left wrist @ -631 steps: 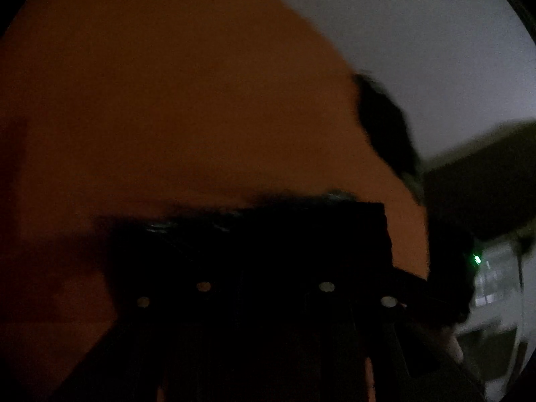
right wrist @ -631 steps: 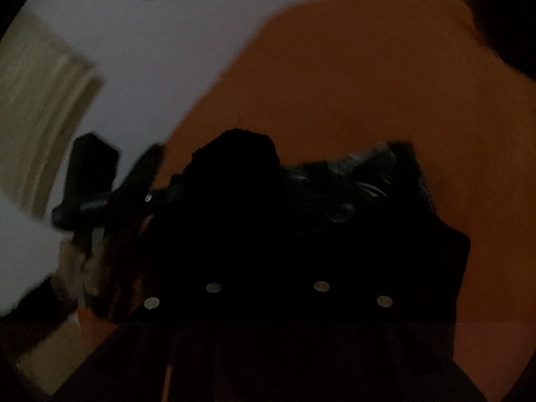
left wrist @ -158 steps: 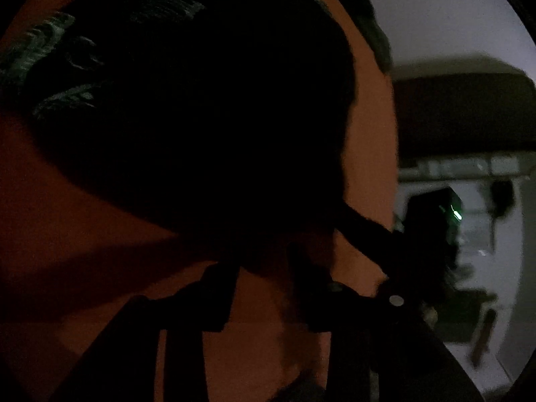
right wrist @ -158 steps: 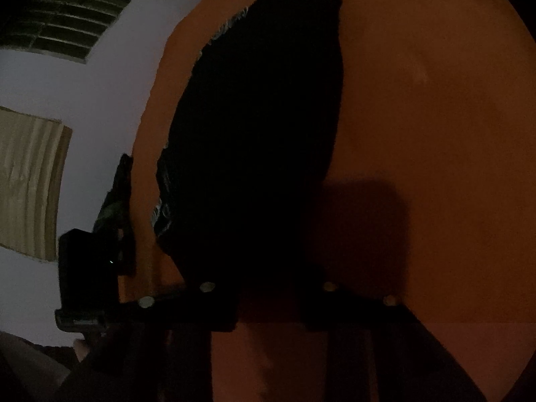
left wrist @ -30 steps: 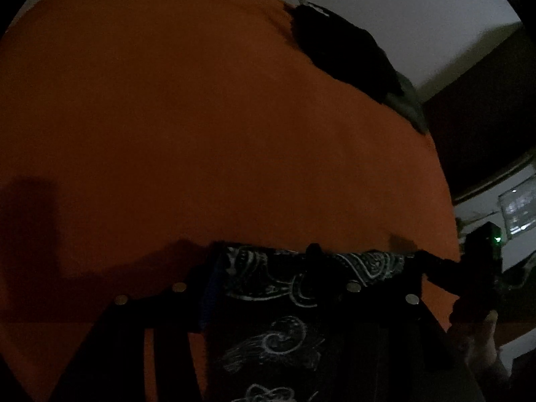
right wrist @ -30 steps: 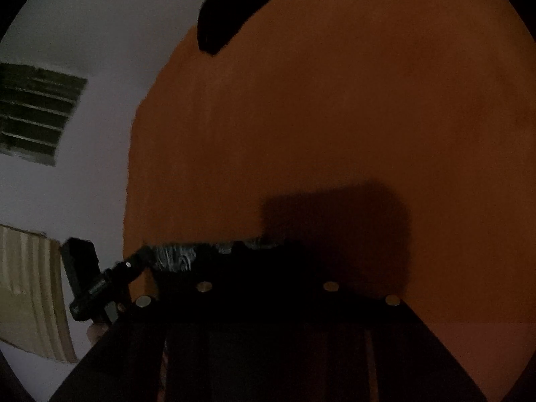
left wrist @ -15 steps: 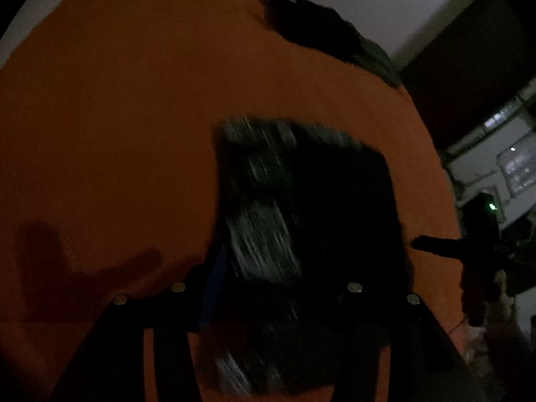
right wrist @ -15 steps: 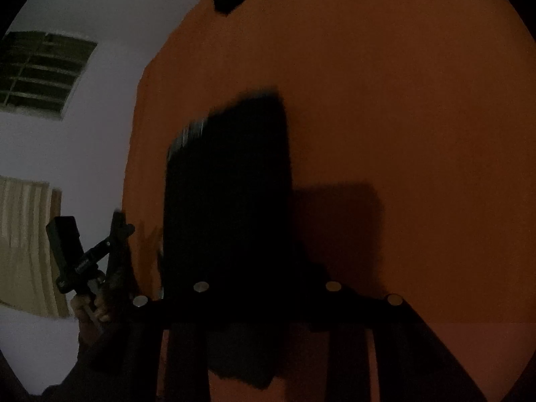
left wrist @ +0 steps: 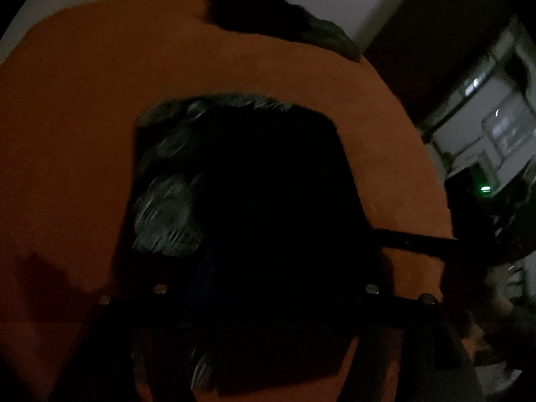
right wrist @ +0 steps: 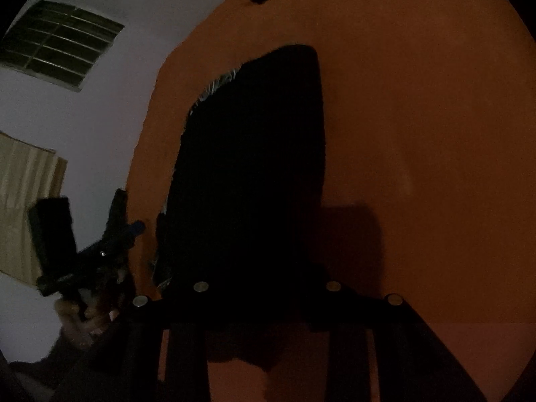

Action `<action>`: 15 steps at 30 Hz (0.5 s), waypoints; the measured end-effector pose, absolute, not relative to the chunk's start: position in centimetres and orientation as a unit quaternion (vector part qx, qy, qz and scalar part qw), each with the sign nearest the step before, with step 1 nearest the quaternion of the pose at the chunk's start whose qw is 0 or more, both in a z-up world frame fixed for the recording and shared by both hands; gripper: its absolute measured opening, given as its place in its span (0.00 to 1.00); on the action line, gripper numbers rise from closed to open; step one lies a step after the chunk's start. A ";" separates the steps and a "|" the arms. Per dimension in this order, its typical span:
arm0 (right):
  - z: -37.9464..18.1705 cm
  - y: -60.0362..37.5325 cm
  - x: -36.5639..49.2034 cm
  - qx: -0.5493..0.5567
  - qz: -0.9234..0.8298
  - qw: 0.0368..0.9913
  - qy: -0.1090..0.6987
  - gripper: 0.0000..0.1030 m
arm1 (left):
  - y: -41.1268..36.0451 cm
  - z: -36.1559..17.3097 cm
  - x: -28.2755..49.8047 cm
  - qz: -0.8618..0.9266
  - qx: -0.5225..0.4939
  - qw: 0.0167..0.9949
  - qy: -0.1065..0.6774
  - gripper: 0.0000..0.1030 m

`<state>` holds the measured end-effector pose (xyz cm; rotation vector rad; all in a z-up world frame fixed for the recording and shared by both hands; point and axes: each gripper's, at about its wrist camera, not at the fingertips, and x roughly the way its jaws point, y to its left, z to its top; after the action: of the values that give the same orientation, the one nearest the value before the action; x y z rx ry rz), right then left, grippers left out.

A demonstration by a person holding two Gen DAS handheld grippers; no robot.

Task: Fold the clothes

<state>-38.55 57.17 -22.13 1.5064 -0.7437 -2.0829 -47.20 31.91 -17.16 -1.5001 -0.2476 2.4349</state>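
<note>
Dark patterned cloth garment (left wrist: 268, 201) lies as flat oblong on orange bed sheet (left wrist: 83, 117), long axis running straight ahead from both tongs. Near end reaches between spread fingers of left gripper (left wrist: 264, 296) and right gripper (right wrist: 266, 289); neither pinches visibly. Neither nearer.

1. The dark garment (left wrist: 268, 201) lies spread on the orange bedsheet (left wrist: 67, 134) straight ahead of me, a black cloth with a pale swirling print showing along its left edge.
2. From my right side the same garment (right wrist: 254, 174) looks like a long black slab reaching away from me; only a sliver of print shows on its far left edge.
3. Its near end seems to hang loose close to me, though the dim light hides the edges.
4. A second dark heap of clothes (left wrist: 268, 16) sits at the sheet's far edge, well apart.
</note>
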 end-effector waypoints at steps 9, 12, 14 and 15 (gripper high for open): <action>-19.8 53.6 -38.9 0.444 -0.808 0.279 -0.269 0.20 | 33.3 -18.7 -51.0 0.856 -0.498 0.065 -0.121 0.65; -22.5 52.2 -40.6 0.490 -0.797 0.255 -0.245 0.05 | 34.0 -21.2 -51.7 0.848 -0.527 0.016 -0.059 0.65; -25.0 51.9 -41.5 0.520 -0.784 0.238 -0.240 0.00 | 34.2 -21.8 -51.7 0.847 -0.529 0.010 -0.054 0.66; -25.9 52.1 -41.8 0.526 -0.776 0.240 -0.252 0.00 | 34.3 -22.1 -51.8 0.846 -0.530 0.007 -0.052 0.68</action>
<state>-41.77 52.06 -25.93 1.4405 -0.6897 -2.1239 -51.75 34.27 -22.14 -1.6588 -0.1619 2.6476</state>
